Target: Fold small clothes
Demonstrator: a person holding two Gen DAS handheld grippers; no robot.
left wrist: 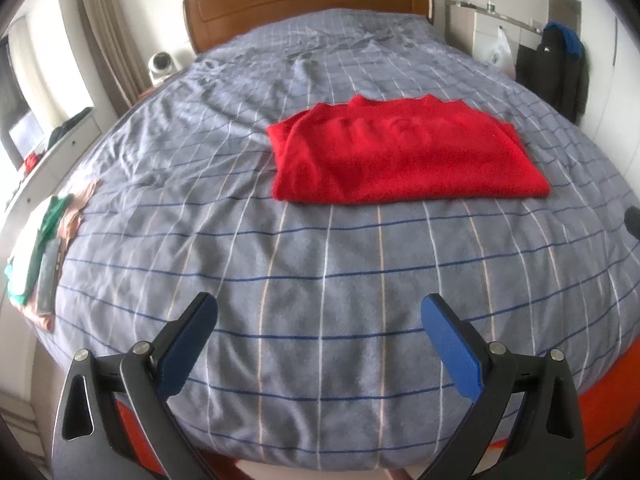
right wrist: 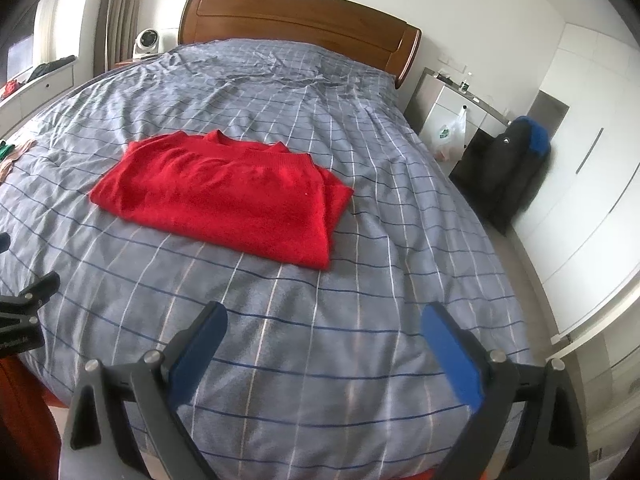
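Left wrist view: the left tongs (left wrist: 320,320) hang spread wide and empty above the bed's (left wrist: 320,280) foot end. The red sweater (left wrist: 400,156) lies folded flat mid-bed on the checked cover, well apart from both. The right tongs (right wrist: 324,324) are spread too, gripping nothing. More clothes (left wrist: 44,236) sit at the bed's left edge.

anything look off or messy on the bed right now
Nothing much stands out. The red sweater lies folded and flat on the checked duvet. A loose heap of small clothes sits at the bed's left edge. Both grippers, left and right, are open and empty.
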